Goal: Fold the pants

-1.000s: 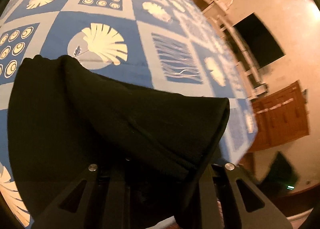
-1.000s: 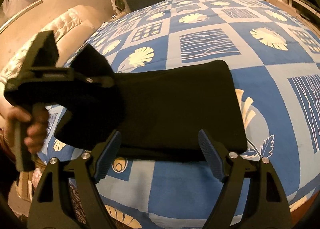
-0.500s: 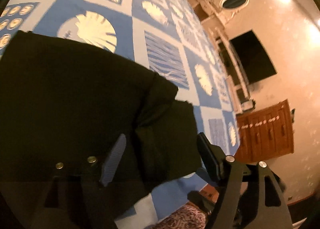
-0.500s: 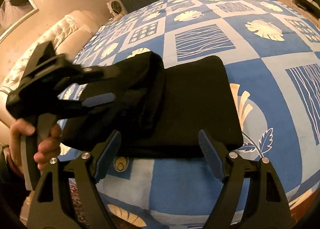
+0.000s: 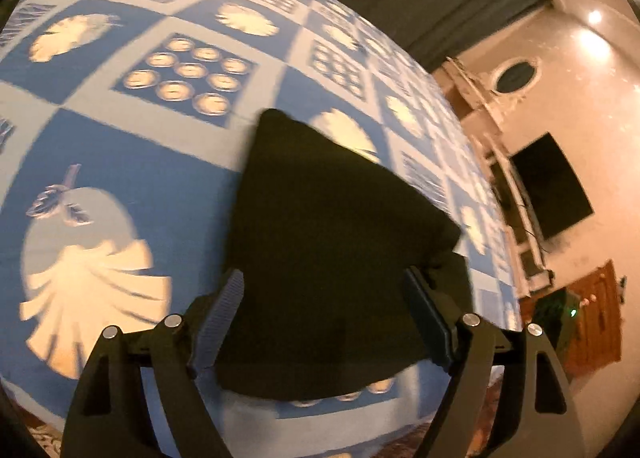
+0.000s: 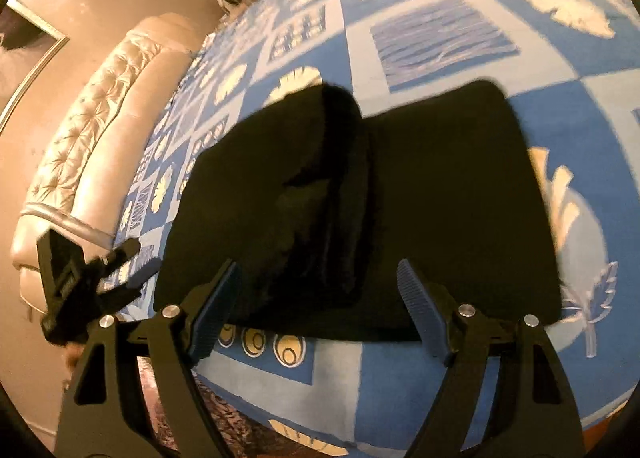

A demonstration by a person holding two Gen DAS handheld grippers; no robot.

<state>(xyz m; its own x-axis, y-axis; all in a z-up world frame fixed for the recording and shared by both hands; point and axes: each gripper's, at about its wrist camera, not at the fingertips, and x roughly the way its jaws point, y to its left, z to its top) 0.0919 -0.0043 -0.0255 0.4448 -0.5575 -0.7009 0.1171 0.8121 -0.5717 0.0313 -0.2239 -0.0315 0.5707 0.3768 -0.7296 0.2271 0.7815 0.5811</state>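
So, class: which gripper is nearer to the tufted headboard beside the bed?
Left. In the right wrist view, the left gripper is just in front of the headboard; the right gripper hovers over the pants.

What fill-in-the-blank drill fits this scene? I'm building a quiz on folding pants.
1. The pants are coloured ____.
2. They lie on a bedspread whose squares are white and ____.
3. Between the fingers of the right gripper nothing is gripped; its jaws stand ____.
4. In the right wrist view the left gripper is off the pants, toward the picture's ____ edge.

Missing words: black; blue; open; left
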